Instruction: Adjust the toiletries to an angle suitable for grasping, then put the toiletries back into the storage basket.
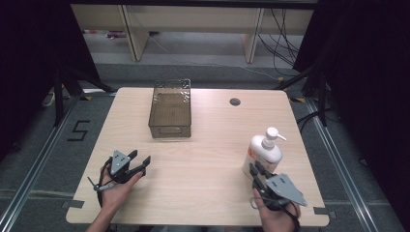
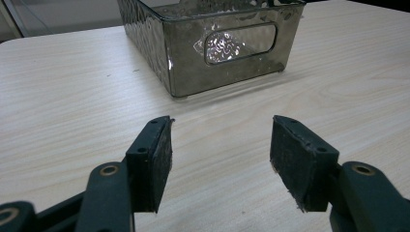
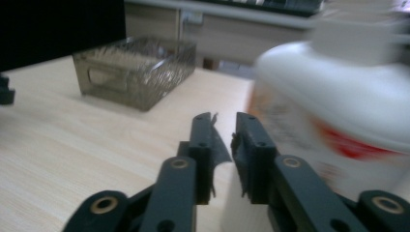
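1. High view. Left gripper [image 1: 141,163] sits low over the table [image 1: 203,159], held by the left hand [image 1: 116,186], jaws spread wide, nothing between them. Bin [image 1: 170,109], smoky clear plastic, stands well ahead of this gripper and a little to its right, long side running away from the person.
2. High view. Right gripper [image 1: 256,169] is held by the right hand [image 1: 276,212]; jaws nearly together. Bottle [image 1: 262,152], white with a pump head, stands upright just ahead of its tips, so close that I cannot tell touching from apart. Bin lies far ahead and to this gripper's left.
3. Left gripper view. Left gripper [image 2: 220,145] jaws stand far apart with bare table [image 2: 72,96] between them. Bin [image 2: 212,46] is straight ahead, short end with an oval handle cutout facing the jaws, apart from the tips.
4. Right gripper view. Right gripper [image 3: 225,133] jaws show a slim gap, nothing gripped. Bottle [image 3: 348,106] looms blurred just right of the right-hand jaw, with red and orange label marks; contact cannot be told. Bin [image 3: 133,72] sits ahead and to the left, well apart. Table [image 3: 72,140] beneath.
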